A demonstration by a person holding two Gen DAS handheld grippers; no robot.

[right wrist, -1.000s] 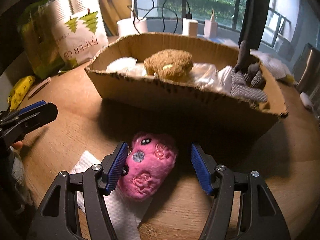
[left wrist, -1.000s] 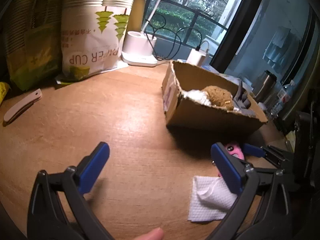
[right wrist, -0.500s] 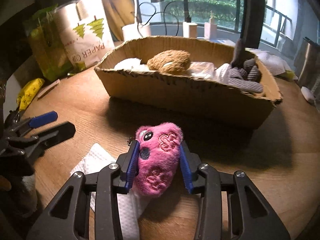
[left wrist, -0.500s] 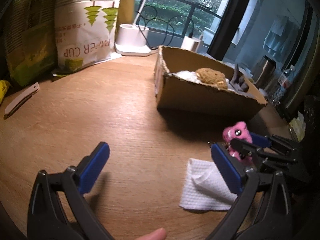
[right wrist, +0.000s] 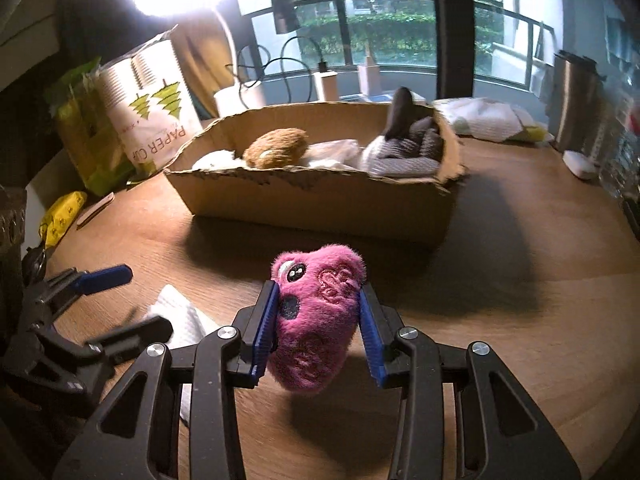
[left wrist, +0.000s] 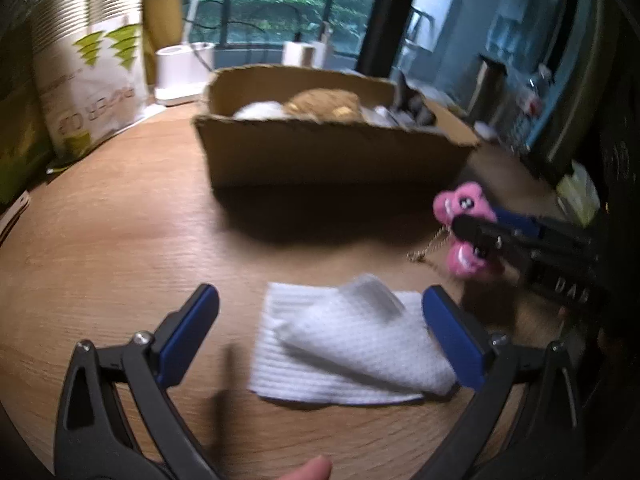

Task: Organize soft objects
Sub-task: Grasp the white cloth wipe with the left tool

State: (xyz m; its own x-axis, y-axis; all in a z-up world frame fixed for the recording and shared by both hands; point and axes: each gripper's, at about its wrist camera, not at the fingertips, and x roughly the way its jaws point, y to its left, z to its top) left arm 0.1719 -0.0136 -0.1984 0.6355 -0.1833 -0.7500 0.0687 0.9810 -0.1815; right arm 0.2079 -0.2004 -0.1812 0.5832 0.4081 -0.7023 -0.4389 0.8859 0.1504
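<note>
The right gripper (right wrist: 318,316) pinches the pink plush (right wrist: 316,320), clear of the table (right wrist: 520,320). The left gripper (left wrist: 320,328) is spread above the tissue (left wrist: 344,344). The box (right wrist: 320,200) stands beyond.

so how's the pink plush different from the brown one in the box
The pink plush toy is clamped in the right hand-held gripper, outside the cardboard box; the brown plush toy lies inside it. The pink one shows an eye and embroidered swirls; the brown one looks plain. Both are small and fuzzy.
</note>
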